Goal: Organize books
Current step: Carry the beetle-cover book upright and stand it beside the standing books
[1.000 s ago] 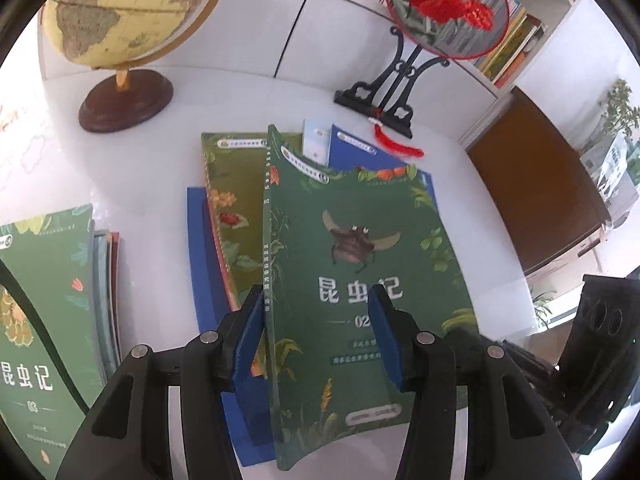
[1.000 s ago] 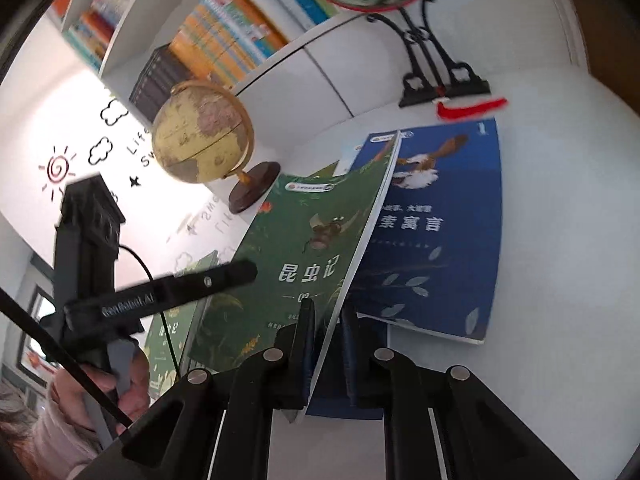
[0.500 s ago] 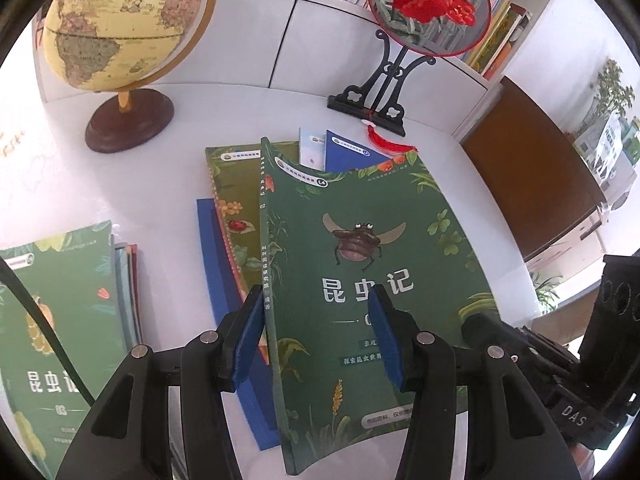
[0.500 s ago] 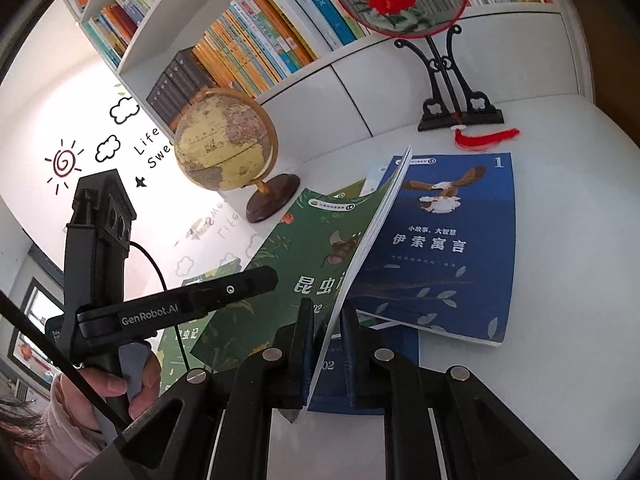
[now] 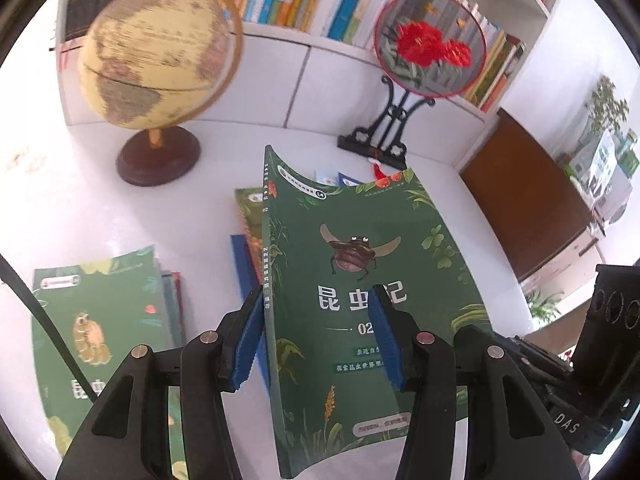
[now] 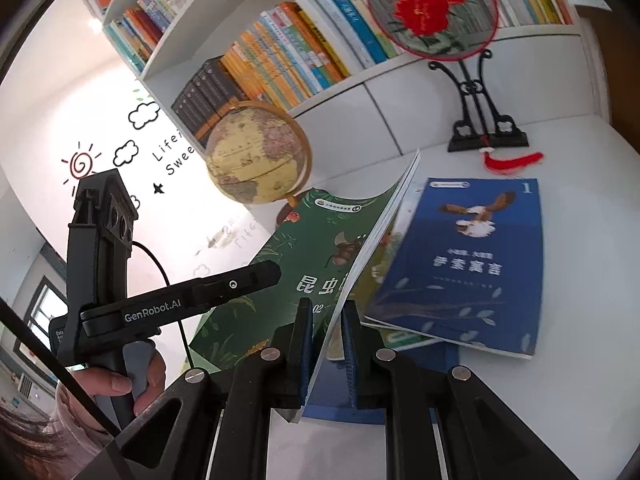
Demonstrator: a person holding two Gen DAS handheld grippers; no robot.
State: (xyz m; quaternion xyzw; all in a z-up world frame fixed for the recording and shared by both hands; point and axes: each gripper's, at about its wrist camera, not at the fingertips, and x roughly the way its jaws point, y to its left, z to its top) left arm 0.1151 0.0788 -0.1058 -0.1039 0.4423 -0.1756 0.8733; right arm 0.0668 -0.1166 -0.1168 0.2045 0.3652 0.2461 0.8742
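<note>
Left of the left hand-held gripper (image 5: 316,340), a second green book (image 5: 100,320) lies flat on the surface (image 5: 80,200). Its jaws stand apart, released; the green beetle book (image 5: 360,300) hangs between them, spine just inside the left pad, right pad in front of the cover. Contact cannot be confirmed.

Between the pads of the right hand-held gripper (image 6: 326,344) the same book is pinched at its page edge only, raised and tilted off the stack. To its right the blue eagle book (image 6: 472,264) lies flat.

Risks: a thin one-edge pinch on a bowing cover, so slip or page tear is likely; a swing could clip the globe (image 5: 156,48).

Versus a second ago: the book is higher and more upright, more shelf is seen, and the right grip is unchanged.
</note>
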